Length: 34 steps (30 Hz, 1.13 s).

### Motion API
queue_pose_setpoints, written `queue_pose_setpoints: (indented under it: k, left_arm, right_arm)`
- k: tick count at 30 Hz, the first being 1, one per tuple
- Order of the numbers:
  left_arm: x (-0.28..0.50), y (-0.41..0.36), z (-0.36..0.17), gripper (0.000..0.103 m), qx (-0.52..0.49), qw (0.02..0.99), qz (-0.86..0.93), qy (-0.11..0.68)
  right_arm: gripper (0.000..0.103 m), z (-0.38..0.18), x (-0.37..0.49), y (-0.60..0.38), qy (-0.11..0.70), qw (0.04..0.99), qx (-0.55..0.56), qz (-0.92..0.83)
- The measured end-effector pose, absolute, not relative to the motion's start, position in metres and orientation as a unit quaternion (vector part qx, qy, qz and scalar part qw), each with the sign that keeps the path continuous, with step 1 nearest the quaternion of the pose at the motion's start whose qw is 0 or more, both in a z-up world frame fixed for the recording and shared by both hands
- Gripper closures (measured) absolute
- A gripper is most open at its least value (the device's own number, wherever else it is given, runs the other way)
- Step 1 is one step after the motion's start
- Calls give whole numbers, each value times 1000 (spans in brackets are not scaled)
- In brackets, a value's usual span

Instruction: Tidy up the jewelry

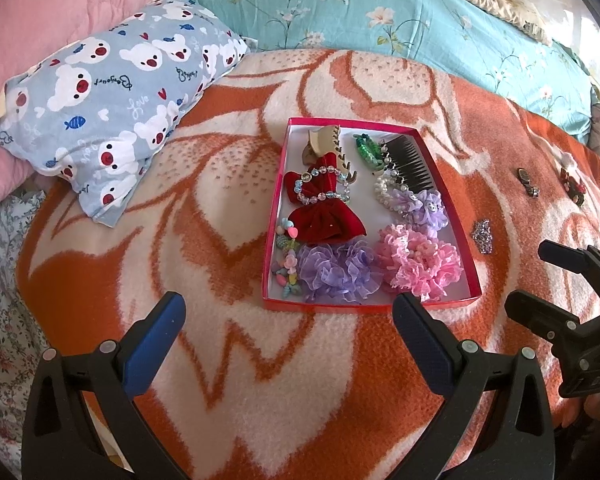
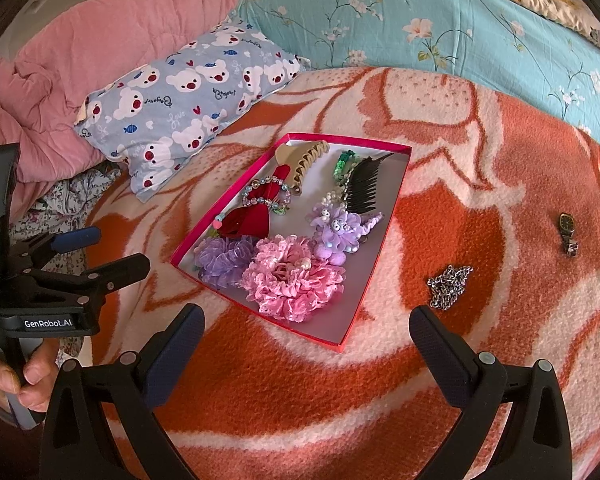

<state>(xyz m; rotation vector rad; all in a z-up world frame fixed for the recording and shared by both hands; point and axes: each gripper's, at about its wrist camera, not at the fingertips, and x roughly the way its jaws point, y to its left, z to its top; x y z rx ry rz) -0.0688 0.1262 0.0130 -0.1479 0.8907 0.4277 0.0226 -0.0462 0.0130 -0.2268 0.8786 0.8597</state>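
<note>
A red tray [image 1: 274, 216] [image 2: 384, 232] lies on the orange and cream blanket. It holds a red bow [image 1: 328, 216], a bead bracelet [image 2: 266, 192], a tan claw clip [image 2: 306, 156], a black comb [image 1: 410, 164] [image 2: 364, 188], and purple [image 1: 334, 270] and pink [image 2: 292, 280] scrunchies. A silver chain [image 1: 483, 236] [image 2: 448, 286], a small watch [image 1: 526, 182] [image 2: 568, 232] and a red hair clip [image 1: 574, 186] lie on the blanket right of the tray. My left gripper [image 1: 288, 344] [image 2: 100, 248] is open and empty before the tray. My right gripper [image 2: 306, 350] [image 1: 540, 276] is open and empty near the tray's near corner.
A blue bear-print pillow [image 1: 112, 108] [image 2: 188, 108] lies left of the tray. A pink quilt [image 2: 100, 60] and a teal floral quilt [image 1: 380, 12] [image 2: 440, 20] bound the back of the blanket. A hand [image 2: 16, 376] holds the left gripper.
</note>
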Motion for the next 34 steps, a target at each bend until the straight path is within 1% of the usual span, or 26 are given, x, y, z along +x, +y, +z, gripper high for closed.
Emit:
queue_pose_setpoints:
  k: [15,34]
  left_arm:
    - [-65,126,0,0,-74,876,205,431]
    - [-49,133,-7,0,-80,874,199,436]
  right_arm:
    - [0,9,26,-44,413,811,-102,402]
    - [0,-11,43,-41,433,806,-69,397]
